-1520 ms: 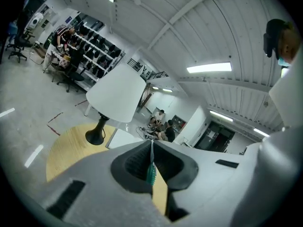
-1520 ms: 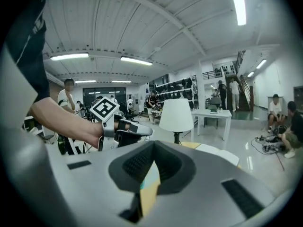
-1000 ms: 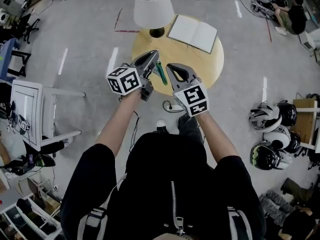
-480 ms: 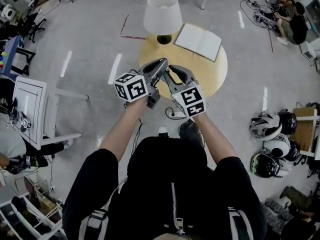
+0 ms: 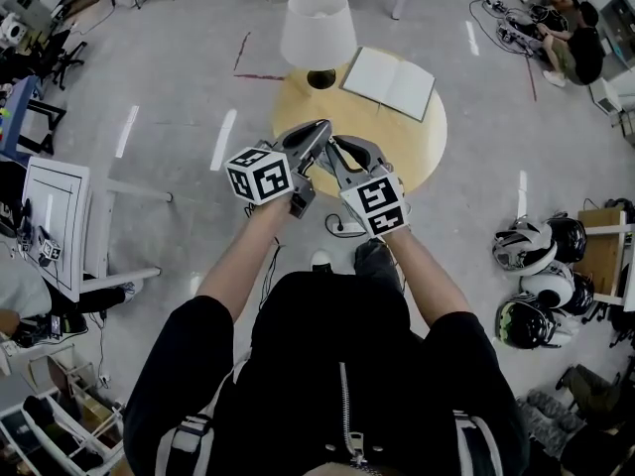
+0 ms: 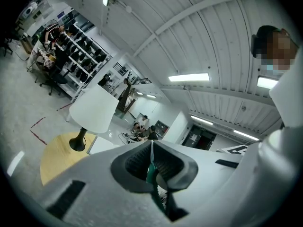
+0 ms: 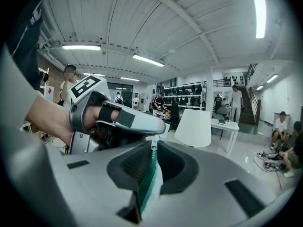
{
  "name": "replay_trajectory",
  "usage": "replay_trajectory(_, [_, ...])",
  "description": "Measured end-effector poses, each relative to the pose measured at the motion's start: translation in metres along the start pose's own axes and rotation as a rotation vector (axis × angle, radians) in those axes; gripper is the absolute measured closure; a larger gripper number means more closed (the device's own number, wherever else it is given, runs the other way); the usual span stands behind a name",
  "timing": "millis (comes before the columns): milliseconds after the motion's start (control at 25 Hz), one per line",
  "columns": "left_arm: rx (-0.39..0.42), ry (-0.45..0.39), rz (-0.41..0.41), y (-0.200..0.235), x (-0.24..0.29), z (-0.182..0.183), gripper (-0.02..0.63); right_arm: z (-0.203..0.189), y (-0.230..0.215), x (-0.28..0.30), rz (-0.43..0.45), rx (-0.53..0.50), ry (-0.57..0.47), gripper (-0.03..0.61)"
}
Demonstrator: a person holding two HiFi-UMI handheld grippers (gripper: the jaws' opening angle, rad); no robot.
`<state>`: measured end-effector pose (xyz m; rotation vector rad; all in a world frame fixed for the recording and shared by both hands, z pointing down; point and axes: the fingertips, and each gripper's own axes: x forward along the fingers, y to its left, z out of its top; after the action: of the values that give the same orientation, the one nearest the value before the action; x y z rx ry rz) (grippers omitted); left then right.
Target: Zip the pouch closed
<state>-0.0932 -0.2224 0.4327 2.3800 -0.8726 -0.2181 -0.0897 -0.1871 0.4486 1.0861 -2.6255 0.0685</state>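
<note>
Green zip pouch point(image 7: 147, 179): held in the air above the round wooden bench point(image 5: 422, 142), pinched between both tongs. Left tongs point(image 6: 151, 151) were closed on its fabric edge; right tongs point(image 7: 154, 150) were closed along the zip line. Probably light, soft and floppy, best gripped at seam and slider. Long axis lay along the right tongs, edge-on.

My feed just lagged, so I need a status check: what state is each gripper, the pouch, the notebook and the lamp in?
Left gripper: shut on pouch.
Right gripper: shut on pouch.
Pouch: clamped by both grippers; zip extent unclear.
Notebook: lying open on the table.
Lamp: upright on the table.
</note>
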Motion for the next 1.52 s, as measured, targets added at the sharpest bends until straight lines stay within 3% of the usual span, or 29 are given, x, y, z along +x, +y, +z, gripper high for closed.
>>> replay_trajectory(1040, [0.041, 0.025, 0.010, 0.001, 0.005, -0.006, 0.604, -0.015, 0.000, -0.016, 0.003, 0.021, 0.014, 0.538])
replay_trajectory(1520, [0.014, 0.011, 0.021, 0.009, 0.005, -0.003, 0.604, -0.024, -0.001, -0.020, 0.004, 0.033, 0.026, 0.537])
